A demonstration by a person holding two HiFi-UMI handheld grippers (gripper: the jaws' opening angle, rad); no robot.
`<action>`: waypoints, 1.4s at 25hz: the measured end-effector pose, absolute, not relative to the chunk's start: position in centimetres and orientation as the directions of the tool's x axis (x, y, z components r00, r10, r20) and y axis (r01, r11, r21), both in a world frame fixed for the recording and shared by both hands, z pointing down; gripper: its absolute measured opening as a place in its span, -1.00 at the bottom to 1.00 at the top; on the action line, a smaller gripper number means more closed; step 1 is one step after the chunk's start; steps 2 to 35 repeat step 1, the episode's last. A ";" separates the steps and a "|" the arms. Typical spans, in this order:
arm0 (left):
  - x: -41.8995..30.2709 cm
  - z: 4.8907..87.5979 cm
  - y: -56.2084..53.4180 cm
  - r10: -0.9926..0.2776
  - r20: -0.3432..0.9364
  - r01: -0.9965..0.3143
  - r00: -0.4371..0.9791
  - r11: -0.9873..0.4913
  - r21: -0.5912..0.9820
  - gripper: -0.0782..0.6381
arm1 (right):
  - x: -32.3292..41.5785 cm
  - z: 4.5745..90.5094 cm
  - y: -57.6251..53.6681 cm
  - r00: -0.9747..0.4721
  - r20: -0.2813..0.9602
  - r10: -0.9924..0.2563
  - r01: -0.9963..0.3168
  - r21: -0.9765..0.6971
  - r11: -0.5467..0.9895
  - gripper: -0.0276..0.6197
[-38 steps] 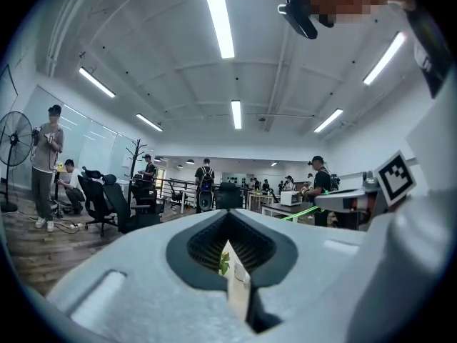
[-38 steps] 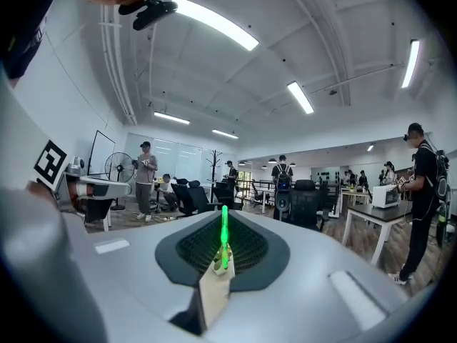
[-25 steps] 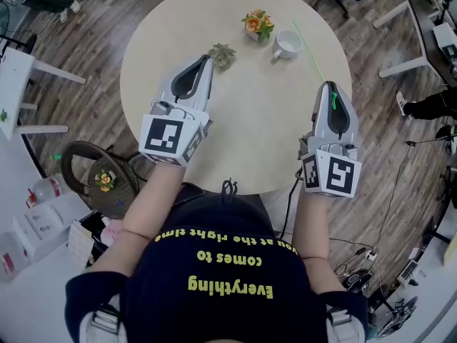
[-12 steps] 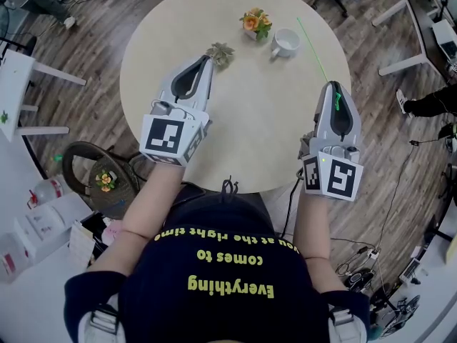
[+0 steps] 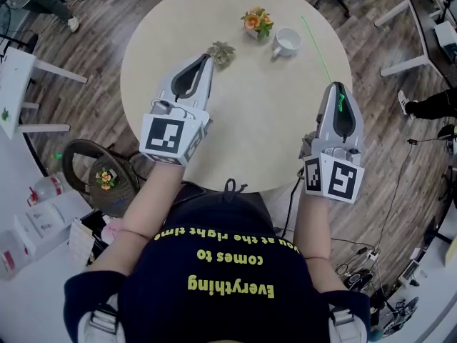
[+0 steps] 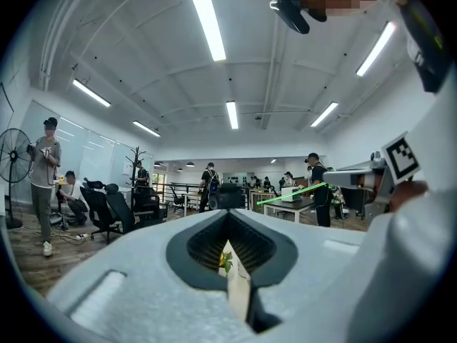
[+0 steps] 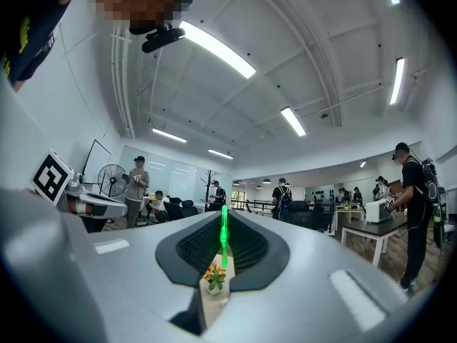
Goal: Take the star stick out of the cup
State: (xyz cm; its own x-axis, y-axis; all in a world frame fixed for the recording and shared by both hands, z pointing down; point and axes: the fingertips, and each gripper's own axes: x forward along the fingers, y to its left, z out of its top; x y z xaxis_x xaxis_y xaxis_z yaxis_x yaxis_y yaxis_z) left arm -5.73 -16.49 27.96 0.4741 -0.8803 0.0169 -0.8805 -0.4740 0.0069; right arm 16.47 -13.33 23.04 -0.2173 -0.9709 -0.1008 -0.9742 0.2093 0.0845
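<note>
1. Jaws of the right gripper (image 5: 335,86) are clenched on the thin green star stick (image 5: 315,46), which points away from the person.
2. Jaws of the left gripper (image 5: 208,58) are pressed together, with nothing between them.
3. Star stick is out of the white cup (image 5: 287,43); its far end is near the cup's right side, apart from it.
4. White cup stands on the round table (image 5: 257,127) just beside a pot of orange flowers (image 5: 257,23). A small green plant (image 5: 222,52) lies just beyond the tip of the left gripper.

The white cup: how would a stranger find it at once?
Find the round beige table, then its side far from the person. The white cup stands just right of the pot of orange flowers; unlike its neighbours it is plain white, with a handle.
</note>
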 end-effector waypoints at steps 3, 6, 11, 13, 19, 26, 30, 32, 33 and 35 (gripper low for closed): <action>-5.7 28.0 -16.5 -0.881 0.017 -0.881 0.473 -0.473 0.007 -0.77 | 16.5 23.0 -13.3 -0.217 -0.102 -0.971 -0.974 0.083 0.209 -0.83; -5.7 28.0 -16.5 -0.881 0.017 -0.881 0.473 -0.473 0.007 -0.77 | 16.5 23.0 -13.3 -0.217 -0.102 -0.971 -0.974 0.083 0.209 -0.83; -5.7 28.0 -16.5 -0.881 0.017 -0.881 0.473 -0.473 0.007 -0.77 | 16.5 23.0 -13.3 -0.217 -0.102 -0.971 -0.974 0.083 0.209 -0.83; -5.7 28.0 -16.5 -0.881 0.017 -0.881 0.473 -0.473 0.007 -0.77 | 16.5 23.0 -13.3 -0.217 -0.102 -0.971 -0.974 0.083 0.209 -0.83; -5.7 28.0 -16.5 -0.881 0.017 -0.881 0.473 -0.473 0.007 -0.77 | 16.5 23.0 -13.3 -0.217 -0.102 -0.971 -0.974 0.083 0.209 -0.83; -5.7 28.0 -16.5 -0.881 0.017 -0.881 0.473 -0.473 0.007 -0.77 | 16.5 23.0 -13.3 -0.217 -0.102 -0.971 -0.974 0.083 0.209 -0.83; -5.7 28.0 -16.5 -0.881 0.017 -0.881 0.473 -0.473 0.007 -0.77 | 16.5 23.0 -13.3 -0.217 -0.102 -0.971 -0.974 0.083 0.209 -0.83; -5.7 28.0 -16.5 -0.881 0.017 -0.881 0.473 -0.473 0.007 -0.77 | 16.5 23.0 -13.3 -0.217 -0.102 -0.971 -0.974 0.083 0.209 -0.83; -5.7 28.0 -16.5 -0.881 0.017 -0.881 0.473 -0.473 0.007 -0.77 | 16.5 23.0 -13.3 -0.217 -0.102 -0.971 -0.974 0.083 0.209 -0.83; -5.7 28.0 -16.5 -0.881 0.017 -0.881 0.473 -0.473 0.007 -0.77 | 16.5 23.0 -13.3 -0.217 -0.102 -0.971 -0.974 0.083 0.209 -0.83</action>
